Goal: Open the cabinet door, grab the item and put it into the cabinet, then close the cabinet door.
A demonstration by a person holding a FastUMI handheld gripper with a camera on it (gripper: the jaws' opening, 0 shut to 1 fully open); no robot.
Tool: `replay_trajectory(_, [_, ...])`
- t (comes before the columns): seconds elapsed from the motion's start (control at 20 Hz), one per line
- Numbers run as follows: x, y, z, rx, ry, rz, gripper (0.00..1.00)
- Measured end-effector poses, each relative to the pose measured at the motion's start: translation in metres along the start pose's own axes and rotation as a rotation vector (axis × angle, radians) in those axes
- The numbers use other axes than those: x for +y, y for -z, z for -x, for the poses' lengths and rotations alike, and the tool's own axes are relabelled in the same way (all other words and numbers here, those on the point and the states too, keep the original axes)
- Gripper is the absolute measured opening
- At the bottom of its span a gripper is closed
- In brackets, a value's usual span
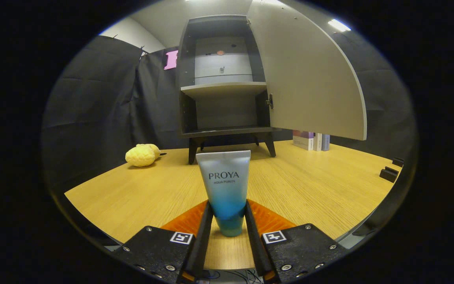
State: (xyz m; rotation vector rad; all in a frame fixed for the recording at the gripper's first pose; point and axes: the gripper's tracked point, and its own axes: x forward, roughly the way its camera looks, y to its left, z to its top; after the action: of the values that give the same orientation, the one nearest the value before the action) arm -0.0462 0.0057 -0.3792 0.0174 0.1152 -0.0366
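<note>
Gripper [227,215] fingers clamp tube [224,185] upright; open cabinet [223,85] beyond.

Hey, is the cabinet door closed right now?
No, the cabinet door is swung wide open, showing the shelf inside, while the gripper holds the tube between its fingers.

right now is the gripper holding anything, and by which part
Yes: the gripper is shut on the tube, standing cap-down between the jaws, which press on its lower sides just above the cap.
</note>
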Motion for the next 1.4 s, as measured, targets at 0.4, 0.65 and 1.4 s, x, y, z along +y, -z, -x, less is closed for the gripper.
replay_trajectory(0.4, [-0.006, -0.038, 0.002, 0.02, 0.002, -0.013, 0.46])
replay_trajectory(0.65, [-0.001, -0.1, 0.001, 0.027, -0.004, -0.001, 0.46])
replay_trajectory(1.4, [0.04, -0.35, -0.098, -0.08, -0.059, 0.098, 0.46])
